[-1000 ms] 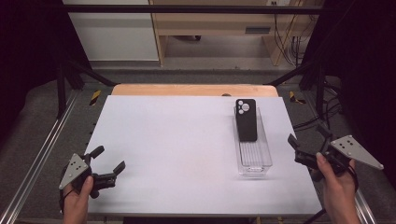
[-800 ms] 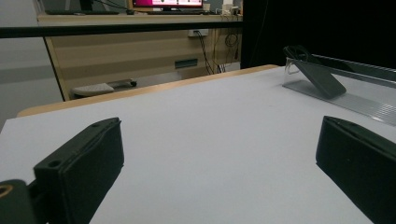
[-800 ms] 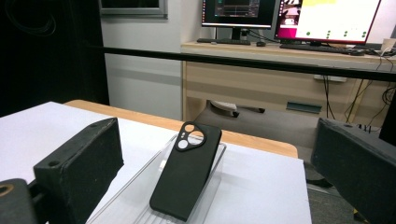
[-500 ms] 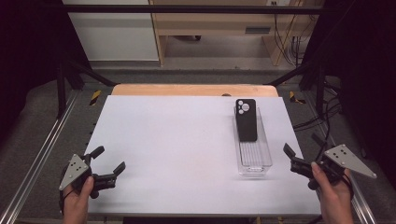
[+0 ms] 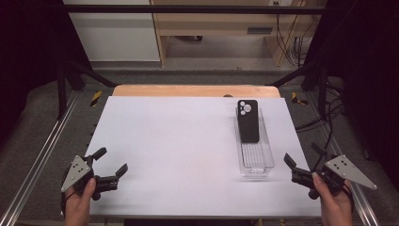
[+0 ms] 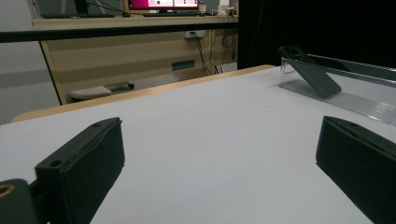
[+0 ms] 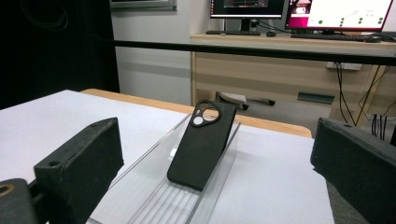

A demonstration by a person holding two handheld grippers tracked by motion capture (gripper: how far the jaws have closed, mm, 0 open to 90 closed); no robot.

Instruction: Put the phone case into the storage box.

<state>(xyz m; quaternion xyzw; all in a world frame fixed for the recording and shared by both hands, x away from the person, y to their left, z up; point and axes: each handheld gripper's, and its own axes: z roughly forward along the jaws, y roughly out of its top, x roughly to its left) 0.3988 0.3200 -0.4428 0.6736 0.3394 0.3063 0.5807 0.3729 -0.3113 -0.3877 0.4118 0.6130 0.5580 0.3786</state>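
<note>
A black phone case [image 5: 248, 120] leans tilted in a clear plastic tray [image 5: 256, 162] on the right half of the white table [image 5: 179, 141]; its camera cut-out faces up at the far end. In the right gripper view the phone case [image 7: 201, 143] stands in the clear plastic tray [image 7: 154, 200] just ahead of the jaws. My right gripper [image 5: 303, 161] is open at the table's right front edge, right of the tray's near end. My left gripper [image 5: 111, 161] is open at the front left corner, holding nothing. From the left gripper view the phone case [image 6: 314, 77] and the tray [image 6: 355, 100] lie far off.
A wooden strip [image 5: 195, 90] borders the table's far edge. Black frame bars [image 5: 188, 8] run overhead and metal rails [image 5: 35, 165] flank both sides. A desk with monitors [image 7: 336, 14] stands beyond the table, with cables [image 5: 324, 117] on the floor at right.
My right gripper has moved toward the near edge and slightly inward, now level with the tray's near end. The left gripper has hardly moved. Phone case and tray are unmoved.
</note>
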